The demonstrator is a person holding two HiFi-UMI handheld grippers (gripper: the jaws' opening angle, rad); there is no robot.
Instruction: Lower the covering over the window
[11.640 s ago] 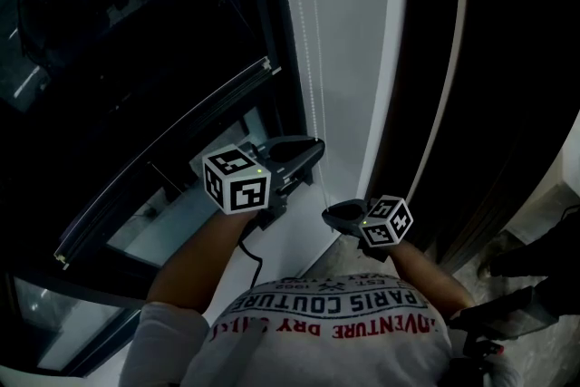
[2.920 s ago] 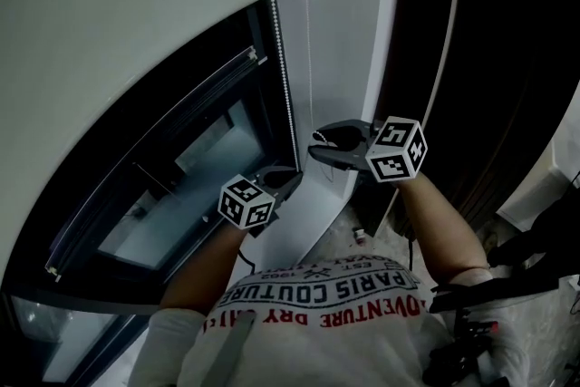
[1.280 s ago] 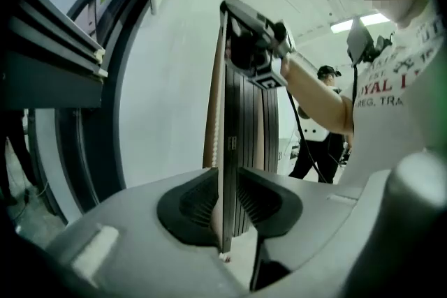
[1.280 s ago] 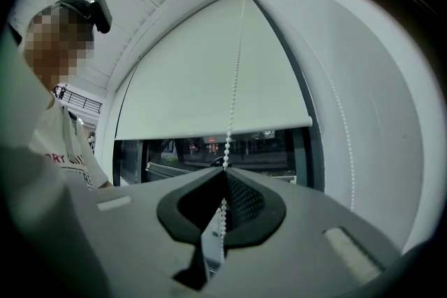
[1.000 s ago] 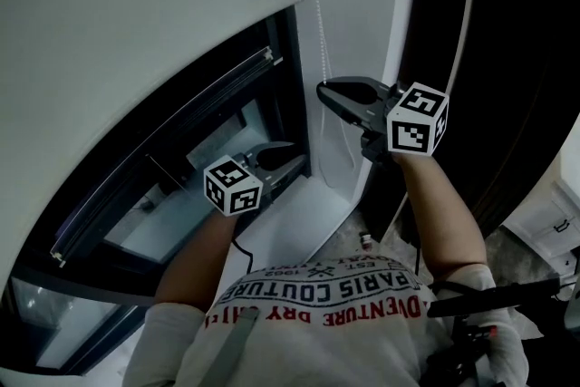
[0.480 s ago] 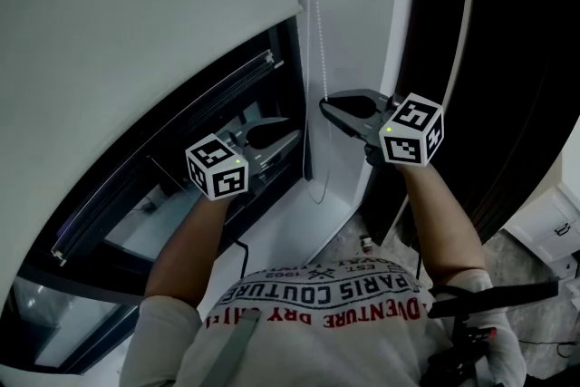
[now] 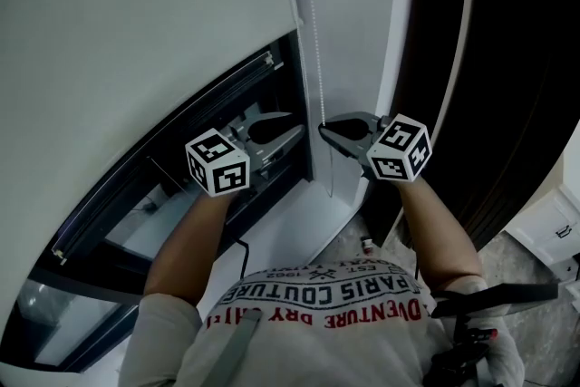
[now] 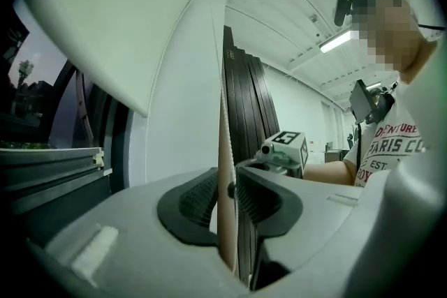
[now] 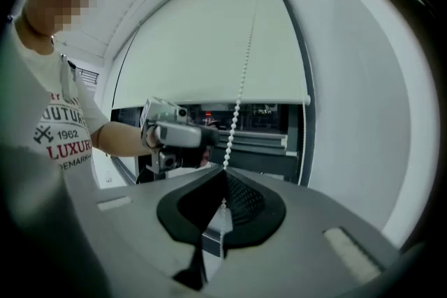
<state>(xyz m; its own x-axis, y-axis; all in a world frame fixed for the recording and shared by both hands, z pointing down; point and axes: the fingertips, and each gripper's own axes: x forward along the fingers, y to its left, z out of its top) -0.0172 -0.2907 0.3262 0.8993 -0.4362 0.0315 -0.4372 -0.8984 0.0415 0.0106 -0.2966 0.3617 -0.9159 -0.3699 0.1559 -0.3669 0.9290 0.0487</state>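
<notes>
**Blind partway down, more pulling to do**
The blind (image 7: 136, 32) covers the upper part of the window (image 7: 195, 186), and the lower part is uncovered. At the window's right edge the right gripper (image 7: 324, 130) pinches the bead chain (image 7: 314, 50) tight. The left gripper (image 7: 294, 124) stands part open, the chain passing loose between its jaws. Several more pulls look needed.

White roller blind (image 7: 136, 32) partly lowered, covering upper part of dark-framed window (image 7: 154, 208). Bottom edge straight and level; lower glass and frame bare. White bead chain (image 7: 313, 32) hangs near-vertical just beside blind's right edge, pinched between closed jaws of right hand-held gripper (image 7: 324, 131).
</notes>
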